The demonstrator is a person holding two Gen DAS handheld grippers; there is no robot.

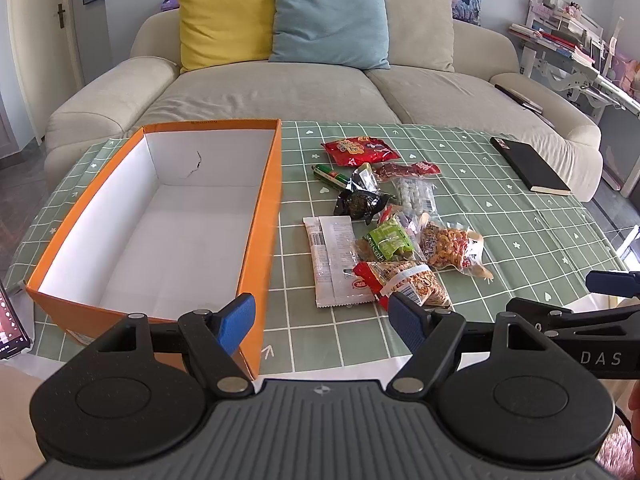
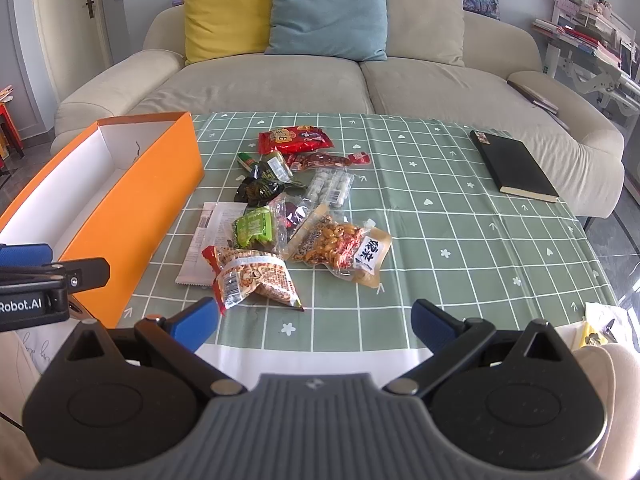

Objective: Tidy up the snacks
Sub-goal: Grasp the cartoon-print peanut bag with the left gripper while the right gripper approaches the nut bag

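Note:
An empty orange box (image 1: 264, 216) with a white inside stands on the left of the table; in the right wrist view the orange box (image 2: 132, 216) shows its outer side. Right of it lies a pile of several snack packets: a red bag (image 1: 358, 150), a peanut bag (image 1: 404, 284) (image 2: 254, 276), a green packet (image 1: 390, 242), a white wrapper (image 1: 332, 264) and a mixed-nut pouch (image 2: 344, 248). My left gripper (image 1: 322, 322) is open near the front edge, between box and pile. My right gripper (image 2: 314, 326) is open just before the peanut bag, holding nothing.
A black notebook (image 1: 528, 164) (image 2: 512, 164) lies at the table's far right. The green checked tablecloth (image 2: 440, 220) covers the table. A beige sofa (image 1: 280, 92) with yellow, blue and beige cushions stands behind. A phone screen (image 1: 10, 330) shows at the left edge.

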